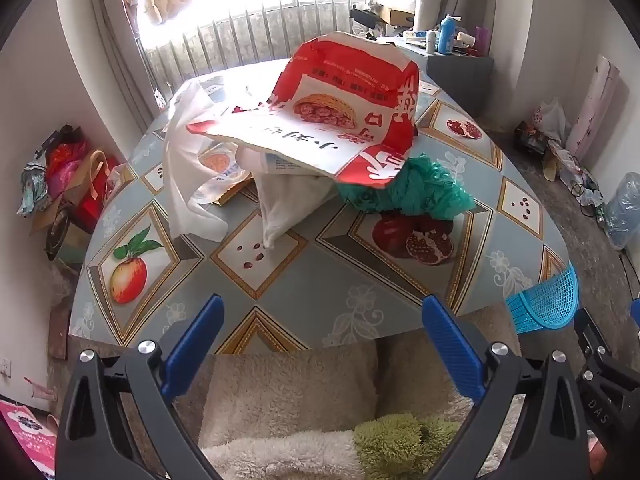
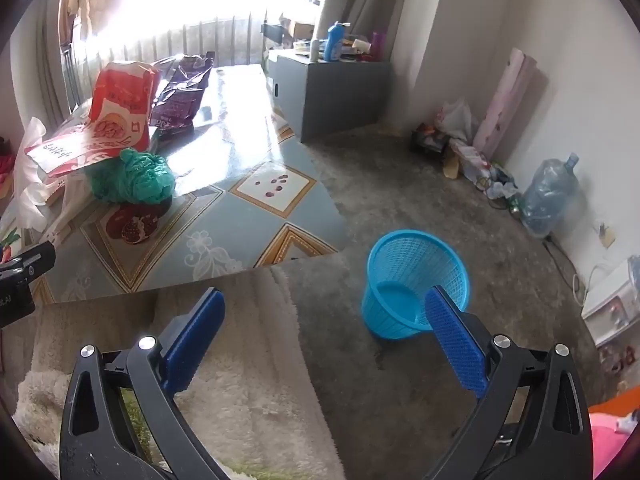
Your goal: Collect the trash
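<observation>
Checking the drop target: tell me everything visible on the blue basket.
The blue basket is a round, tapered bin of what looks like plastic, with mesh walls, a solid rim and a solid bottom. It stands upright on the grey floor, just off the table corner, touching neither. It looks empty. In the right wrist view one fingertip overlaps its rim; nothing grips it.

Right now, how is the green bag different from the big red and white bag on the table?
The green bag is plain and scrunched into a soft ball; the red and white bag is printed with writing and a food picture. The green bag sits low on the table, while the much bigger red and white bag rests on top of it. Both look empty.
</observation>
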`<action>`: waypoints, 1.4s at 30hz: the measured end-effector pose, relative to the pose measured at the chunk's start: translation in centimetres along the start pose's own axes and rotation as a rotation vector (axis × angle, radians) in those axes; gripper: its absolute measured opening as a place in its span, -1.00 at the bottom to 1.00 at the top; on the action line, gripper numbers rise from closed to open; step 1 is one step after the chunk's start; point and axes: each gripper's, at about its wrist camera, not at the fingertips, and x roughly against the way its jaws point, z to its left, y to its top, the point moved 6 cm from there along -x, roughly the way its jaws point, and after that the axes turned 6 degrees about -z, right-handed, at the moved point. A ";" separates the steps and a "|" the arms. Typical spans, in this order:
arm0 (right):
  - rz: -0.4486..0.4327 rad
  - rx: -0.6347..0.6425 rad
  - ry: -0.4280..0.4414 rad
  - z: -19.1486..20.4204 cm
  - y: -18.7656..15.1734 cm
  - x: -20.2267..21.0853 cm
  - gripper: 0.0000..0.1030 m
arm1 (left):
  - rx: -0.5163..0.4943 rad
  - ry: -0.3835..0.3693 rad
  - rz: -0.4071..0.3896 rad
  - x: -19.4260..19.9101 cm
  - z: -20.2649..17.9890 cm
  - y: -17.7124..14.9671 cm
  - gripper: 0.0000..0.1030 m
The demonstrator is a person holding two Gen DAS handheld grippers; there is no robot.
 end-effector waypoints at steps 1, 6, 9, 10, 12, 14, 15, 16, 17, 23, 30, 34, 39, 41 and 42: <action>-0.001 -0.002 0.001 0.0 0.0 0.0 0.85 | -0.001 -0.001 0.004 -0.1 0.0 0.0 0.89; 0.004 0.000 0.005 0.3 0.0 -0.1 0.85 | -0.011 0.007 -0.007 -0.2 -0.5 0.3 0.89; -0.001 -0.002 0.001 -0.8 0.2 0.3 0.85 | -0.002 0.000 -0.018 -0.2 -0.2 0.4 0.89; -0.009 0.000 -0.008 -0.3 0.0 0.3 0.85 | 0.003 -0.006 -0.024 0.2 -0.1 0.0 0.89; -0.007 0.002 -0.006 -0.6 0.0 0.4 0.85 | 0.002 -0.006 -0.025 0.2 -0.1 0.0 0.89; -0.005 -0.002 -0.010 -0.4 0.0 0.3 0.85 | 0.002 -0.007 -0.027 0.2 -0.1 0.0 0.89; -0.005 -0.001 -0.011 -0.4 0.0 0.3 0.85 | 0.001 -0.007 -0.028 0.3 -0.1 -0.1 0.89; -0.005 0.000 -0.009 -0.4 0.0 0.4 0.85 | 0.001 -0.007 -0.028 0.2 -0.1 0.0 0.89; -0.005 0.001 -0.010 -0.6 0.1 0.4 0.85 | 0.002 -0.008 -0.028 0.2 0.0 0.0 0.89; -0.006 0.004 -0.015 -0.6 0.3 0.5 0.85 | 0.004 -0.009 -0.030 0.2 0.0 0.1 0.89; -0.013 -0.001 -0.018 -0.4 0.3 0.7 0.85 | 0.004 -0.012 -0.034 0.3 0.0 0.1 0.89; -0.015 -0.001 -0.019 -0.4 0.4 0.8 0.85 | 0.001 -0.022 -0.045 0.6 -0.2 0.2 0.89; -0.019 -0.002 -0.019 -0.5 0.6 0.8 0.85 | 0.001 -0.028 -0.054 0.8 -0.2 0.3 0.89; -0.018 -0.003 -0.018 -0.5 0.6 0.8 0.85 | 0.001 -0.028 -0.053 0.8 -0.2 0.3 0.89; -0.018 -0.003 -0.017 -0.5 0.7 0.8 0.85 | 0.001 -0.028 -0.054 0.8 -0.2 0.3 0.89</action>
